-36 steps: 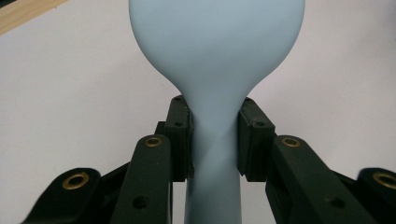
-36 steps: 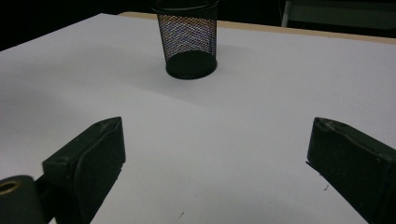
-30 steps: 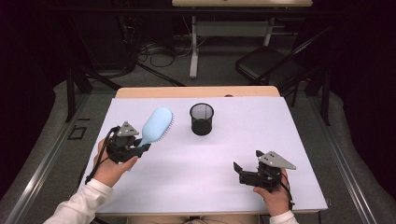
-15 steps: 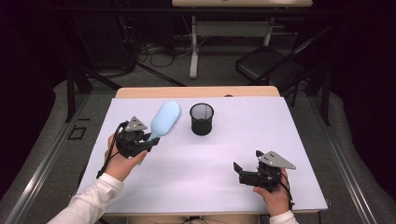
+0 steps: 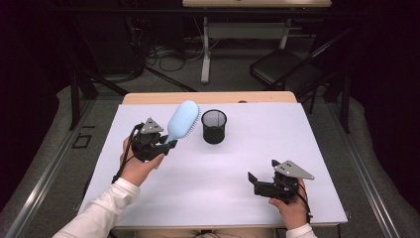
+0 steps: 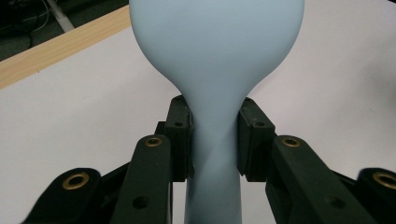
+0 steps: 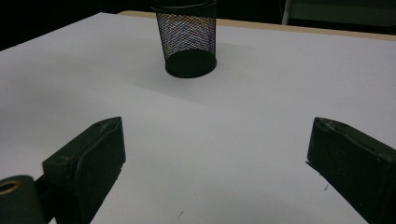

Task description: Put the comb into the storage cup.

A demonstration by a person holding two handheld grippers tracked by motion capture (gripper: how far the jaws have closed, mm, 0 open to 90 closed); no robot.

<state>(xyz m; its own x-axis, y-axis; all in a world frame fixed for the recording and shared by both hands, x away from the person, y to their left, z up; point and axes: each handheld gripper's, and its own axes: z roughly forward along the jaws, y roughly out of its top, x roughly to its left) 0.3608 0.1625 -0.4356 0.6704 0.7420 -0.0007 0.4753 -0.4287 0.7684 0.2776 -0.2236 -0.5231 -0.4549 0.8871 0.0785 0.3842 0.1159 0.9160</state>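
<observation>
— Hairbrush (image 5: pixel 182 120) first: where do you have it now?

— It is in my left tongs (image 5: pixel 157 145), which are closed on its narrow handle. In the left gripper view both pads (image 6: pixel 180 140) press the neck, just under the place where the head becomes wide. The head stands up in the air, tilted away from me, just beside the black mesh cup (image 5: pixel 214 126) on the counter (image 5: pixel 307 148) and not touching it.

— And the other hand?

— My right tongs (image 5: pixel 257 182) are open and hold nothing. They rest low near my edge of the counter, well apart from the cup. In the right gripper view the two black tips stand wide, with the cup (image 7: pixel 187 42) far ahead between them.

— What do you think is the step here?

— I judge it is to stand the brush inside the cup. To do it well, I should bring the handle end over the opening, not the wide head, and turn my wrist until the brush is nearly upright.

— What can go wrong?

— The cup looks light. If the brush knocks the rim, it may tip. I would lower slowly and open only when the handle is well inside. The free tongs could steady the cup.
</observation>
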